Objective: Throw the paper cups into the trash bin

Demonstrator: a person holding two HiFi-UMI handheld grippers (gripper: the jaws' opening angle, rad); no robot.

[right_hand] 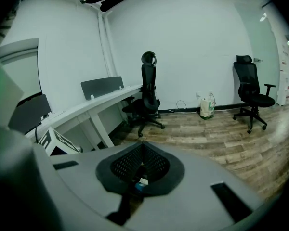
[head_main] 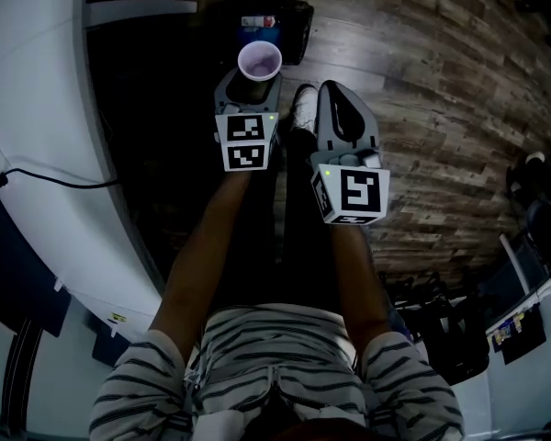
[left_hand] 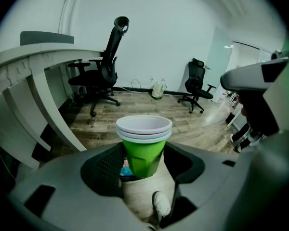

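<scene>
A stack of paper cups (head_main: 259,62), white inside and green outside (left_hand: 143,146), stands upright between the jaws of my left gripper (head_main: 250,88), which is shut on it (left_hand: 143,163). The cups hang just in front of a black trash bin (head_main: 292,28) on the floor; the bin has some coloured rubbish inside. My right gripper (head_main: 336,99) is beside the left one, a little nearer to me. Its pads meet with nothing between them (right_hand: 140,165).
A curved white desk (head_main: 37,108) with a black cable runs along the left. The person's white shoe (head_main: 303,107) rests on the wooden floor between the grippers. Black office chairs (left_hand: 103,71) (left_hand: 197,83) and a small bag (left_hand: 158,88) stand by the far wall.
</scene>
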